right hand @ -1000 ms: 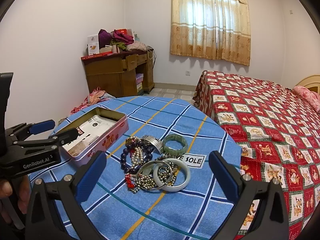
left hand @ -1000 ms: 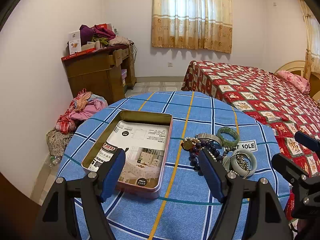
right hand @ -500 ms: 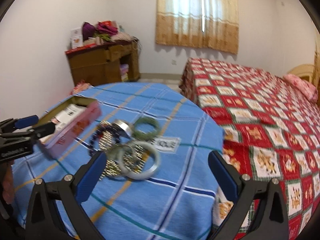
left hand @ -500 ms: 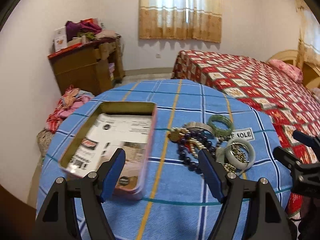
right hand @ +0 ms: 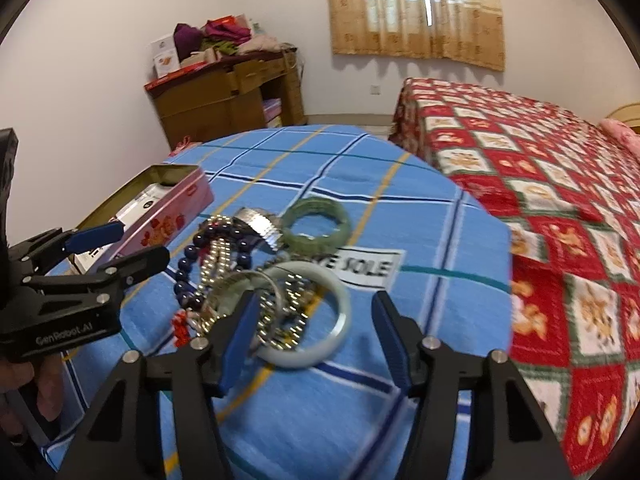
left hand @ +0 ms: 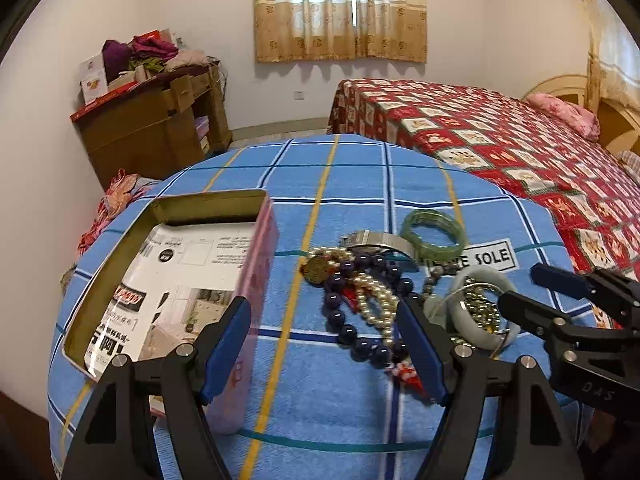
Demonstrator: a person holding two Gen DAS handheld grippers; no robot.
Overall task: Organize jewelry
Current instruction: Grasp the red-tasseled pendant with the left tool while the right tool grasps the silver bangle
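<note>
A round table under a blue checked cloth is filling both views. An open pink tin is sitting at about nine o'clock of the jewelry pile. Within that pile a pale jade bangle is lying at four o'clock and a green bangle at one o'clock. The left gripper is hovering spread open, empty. The right gripper, jaws just narrowing, is straddling the pale bangle's near edge without pressing it.

Tangled bracelets heaped beside open tin
</note>
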